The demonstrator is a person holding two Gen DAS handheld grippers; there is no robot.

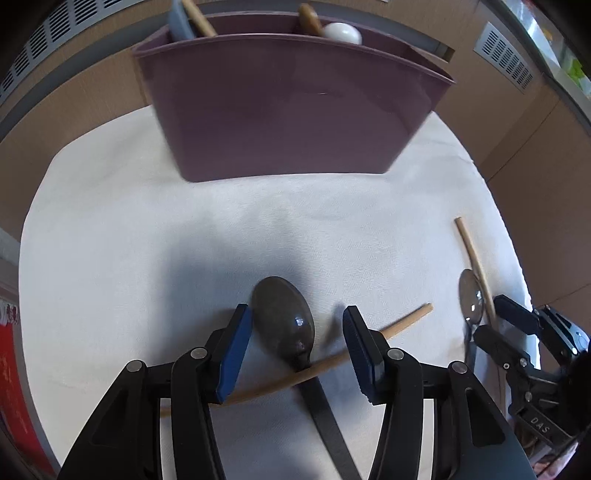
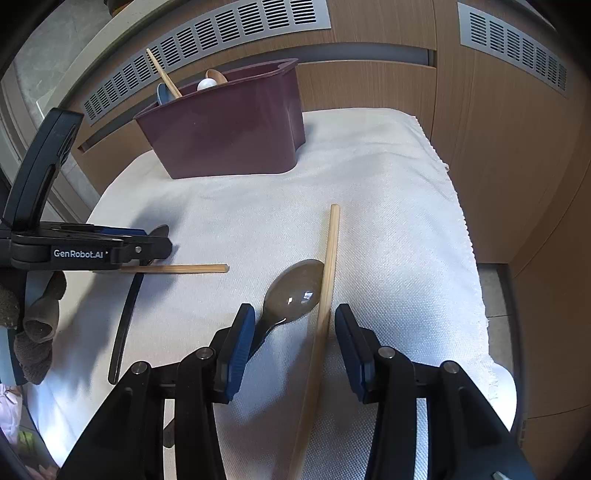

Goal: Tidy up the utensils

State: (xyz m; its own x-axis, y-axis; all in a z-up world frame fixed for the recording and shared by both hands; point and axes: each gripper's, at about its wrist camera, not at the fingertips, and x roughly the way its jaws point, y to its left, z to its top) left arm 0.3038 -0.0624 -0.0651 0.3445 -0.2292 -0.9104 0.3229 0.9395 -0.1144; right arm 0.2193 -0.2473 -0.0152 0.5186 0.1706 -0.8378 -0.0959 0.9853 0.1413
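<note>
A purple utensil holder (image 1: 288, 107) stands at the far end of a white cloth (image 1: 147, 240); it also shows in the right wrist view (image 2: 229, 129). It holds several utensils, among them a wooden chopstick (image 2: 162, 74) and a white spoon (image 1: 343, 32). My left gripper (image 1: 295, 347) is open, low over a dark metal spoon (image 1: 284, 321) and a wooden chopstick (image 1: 399, 323) that crosses its handle. My right gripper (image 2: 291, 339) is open over a second metal spoon (image 2: 295, 291) and a second chopstick (image 2: 327, 280) lying beside it.
Wooden cabinet fronts with grey vent grilles (image 2: 221, 40) stand behind the cloth. The cloth's frayed right edge (image 2: 458, 221) drops off toward the floor. A gloved hand (image 2: 33, 321) holds the left gripper (image 2: 110, 251).
</note>
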